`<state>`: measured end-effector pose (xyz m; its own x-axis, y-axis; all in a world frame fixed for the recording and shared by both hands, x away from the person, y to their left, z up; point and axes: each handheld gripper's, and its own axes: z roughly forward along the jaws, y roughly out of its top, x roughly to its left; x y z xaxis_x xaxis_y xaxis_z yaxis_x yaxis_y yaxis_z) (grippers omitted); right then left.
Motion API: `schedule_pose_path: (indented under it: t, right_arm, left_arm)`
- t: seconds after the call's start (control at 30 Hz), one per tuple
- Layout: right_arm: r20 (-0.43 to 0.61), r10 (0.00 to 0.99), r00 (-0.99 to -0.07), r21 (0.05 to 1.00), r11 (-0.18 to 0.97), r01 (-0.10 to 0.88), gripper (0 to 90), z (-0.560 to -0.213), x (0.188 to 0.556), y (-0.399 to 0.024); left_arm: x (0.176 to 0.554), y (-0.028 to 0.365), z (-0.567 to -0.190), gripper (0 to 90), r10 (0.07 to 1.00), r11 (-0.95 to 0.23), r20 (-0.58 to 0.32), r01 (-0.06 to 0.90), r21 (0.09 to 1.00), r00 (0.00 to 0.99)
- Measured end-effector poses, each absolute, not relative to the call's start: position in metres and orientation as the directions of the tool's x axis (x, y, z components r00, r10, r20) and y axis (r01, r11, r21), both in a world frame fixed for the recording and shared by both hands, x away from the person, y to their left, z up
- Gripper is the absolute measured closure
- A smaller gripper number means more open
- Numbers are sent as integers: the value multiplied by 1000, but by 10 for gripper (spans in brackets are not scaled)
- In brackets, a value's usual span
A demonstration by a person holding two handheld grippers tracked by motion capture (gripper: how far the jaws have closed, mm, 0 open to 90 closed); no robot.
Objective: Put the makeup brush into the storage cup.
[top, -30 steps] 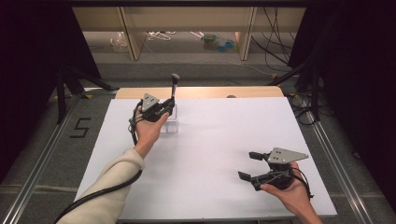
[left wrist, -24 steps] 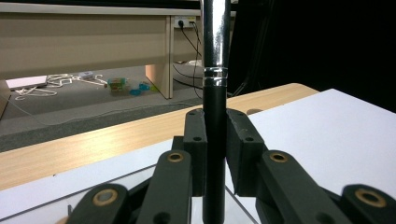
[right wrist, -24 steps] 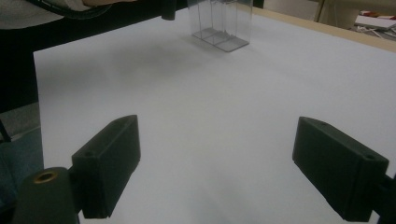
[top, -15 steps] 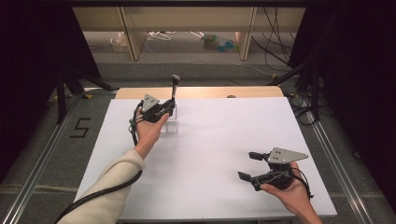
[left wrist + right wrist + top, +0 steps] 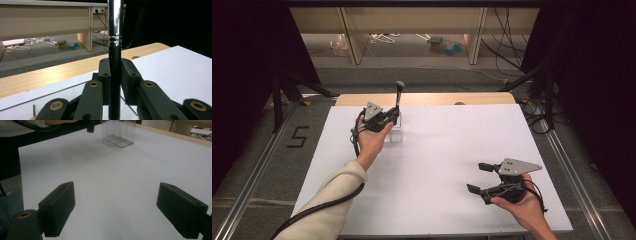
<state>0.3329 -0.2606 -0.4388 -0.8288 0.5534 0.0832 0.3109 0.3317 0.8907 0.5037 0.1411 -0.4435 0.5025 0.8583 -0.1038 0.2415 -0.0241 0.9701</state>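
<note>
From the high view, the left gripper (image 5: pixel 393 119) is seen near the white board's (image 5: pixel 437 150) far edge, clamped on an upright makeup brush (image 5: pixel 398 95) above a clear acrylic holder (image 5: pixel 395 134). The right gripper (image 5: pixel 479 177) is held near the near right corner, jaws apart.

In the left gripper view, the brush's black handle (image 5: pixel 115 82) is pinched between both jaws.

In the right gripper view, the jaws are spread wide with nothing between them; the holder (image 5: pixel 119 133) stands far off.

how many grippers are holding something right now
1. The left gripper is shut on the upright brush, at the table's far left by the clear holder. The right gripper is open over bare table, near right.
</note>
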Motion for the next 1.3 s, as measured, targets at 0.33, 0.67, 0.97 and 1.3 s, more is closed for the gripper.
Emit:
schedule_pose_path:
  t: [0.33,0.67,0.97,1.3]
  right_arm:
    - [82,553,-829,891,331,310,160,-439,333,-261]
    - [82,553,-829,892,331,309,160,-439,333,-261]
    - [81,553,-829,891,333,309,160,-439,333,-261]
    - [83,553,-829,890,333,311,160,-439,333,-260]
  left_arm:
    - [504,142,-446,788,860,-23,-106,246,969,499]
    - [504,141,-447,788,860,-22,-108,249,968,499]
    - [504,140,-448,788,859,-21,-110,250,968,500]
    - [503,141,-449,788,861,-29,-104,252,967,498]
